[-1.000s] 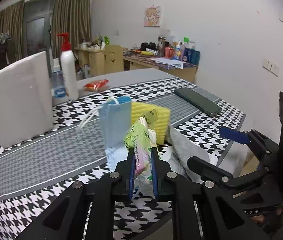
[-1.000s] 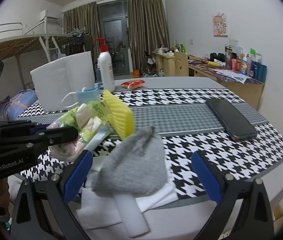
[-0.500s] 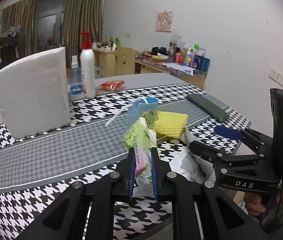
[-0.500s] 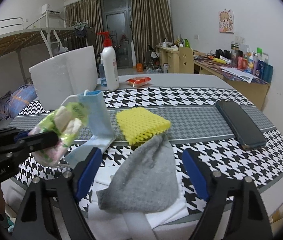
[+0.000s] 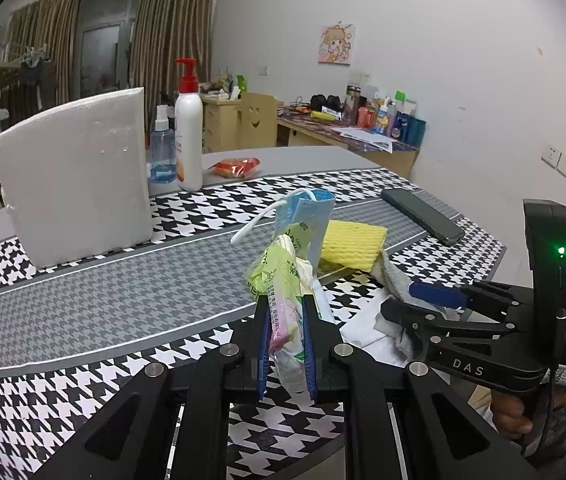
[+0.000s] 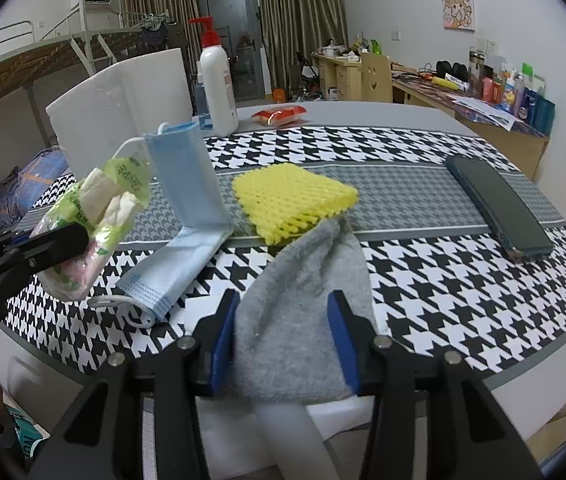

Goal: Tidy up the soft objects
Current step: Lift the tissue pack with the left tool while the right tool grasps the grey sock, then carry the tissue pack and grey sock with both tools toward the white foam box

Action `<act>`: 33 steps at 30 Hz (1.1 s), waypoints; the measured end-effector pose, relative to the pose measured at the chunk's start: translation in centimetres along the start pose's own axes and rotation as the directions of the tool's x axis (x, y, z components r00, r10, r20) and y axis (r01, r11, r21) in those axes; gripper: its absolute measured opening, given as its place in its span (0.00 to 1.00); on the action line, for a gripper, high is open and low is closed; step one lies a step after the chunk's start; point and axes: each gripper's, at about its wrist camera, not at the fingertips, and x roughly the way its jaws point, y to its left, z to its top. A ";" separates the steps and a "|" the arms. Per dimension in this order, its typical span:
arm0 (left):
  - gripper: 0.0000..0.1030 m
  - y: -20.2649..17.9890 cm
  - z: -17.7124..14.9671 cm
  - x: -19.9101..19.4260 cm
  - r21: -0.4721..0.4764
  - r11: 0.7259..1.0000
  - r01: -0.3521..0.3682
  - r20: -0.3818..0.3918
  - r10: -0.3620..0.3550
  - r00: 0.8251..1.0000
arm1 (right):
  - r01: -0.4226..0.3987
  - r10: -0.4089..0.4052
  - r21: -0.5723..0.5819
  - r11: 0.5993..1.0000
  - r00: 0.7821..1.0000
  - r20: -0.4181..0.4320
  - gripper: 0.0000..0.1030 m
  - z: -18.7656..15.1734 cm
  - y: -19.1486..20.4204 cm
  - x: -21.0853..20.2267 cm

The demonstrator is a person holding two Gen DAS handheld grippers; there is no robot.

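My left gripper [image 5: 286, 312] is shut on a green and pink tissue pack [image 5: 281, 280], held above the table's near edge; the pack also shows in the right wrist view [image 6: 95, 220]. My right gripper [image 6: 285, 308] is open, its blue pads on either side of a grey cloth [image 6: 303, 312] that lies over white foam at the table edge. A folded blue face mask [image 6: 187, 208] leans up beside a yellow foam net [image 6: 291, 200]. The mask [image 5: 303, 216] and net [image 5: 353, 242] lie just beyond the held pack.
A white foam block [image 5: 75, 176] stands at the back left. A pump bottle [image 5: 189, 128], a small spray bottle [image 5: 161, 152] and a red snack packet [image 5: 235, 168] are behind it. A dark phone [image 6: 499, 204] lies on the right of the houndstooth cloth [image 5: 83, 304].
My right gripper has narrowed around the grey cloth and moved closer to it. The mask and yellow net have settled flatter on the table. My left gripper still holds the pack.
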 end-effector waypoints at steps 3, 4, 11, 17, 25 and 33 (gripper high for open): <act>0.15 0.1 0.0 0.0 -0.005 1.000 0.000 -0.003 0.000 1.000 | -0.002 0.002 -0.002 1.000 1.000 -0.007 0.32 0.0 0.1 0.1; 0.15 0.2 0.0 0.1 -0.007 1.000 0.000 -0.003 0.000 1.000 | -0.007 0.007 -0.003 1.000 1.000 -0.008 0.28 0.0 0.0 0.1; 0.15 0.6 0.0 -0.1 -0.015 1.000 -0.006 0.003 0.006 1.000 | -0.002 0.002 0.006 1.000 1.000 0.006 0.18 0.3 0.2 -0.9; 0.15 1.1 0.1 -0.5 -0.020 1.000 -0.023 0.016 0.024 1.000 | 0.035 -0.036 0.015 0.999 0.999 0.040 0.17 1.0 0.0 -2.5; 0.15 1.4 0.4 -1.9 -0.011 0.999 -0.045 0.051 0.045 0.998 | 0.058 -0.059 0.017 0.998 0.994 0.096 0.17 1.7 0.0 -4.9; 0.15 1.9 1.2 -3.4 -0.006 0.997 -0.072 0.093 0.072 0.993 | 0.055 -0.054 -0.004 0.999 0.989 0.138 0.17 2.3 0.7 -6.1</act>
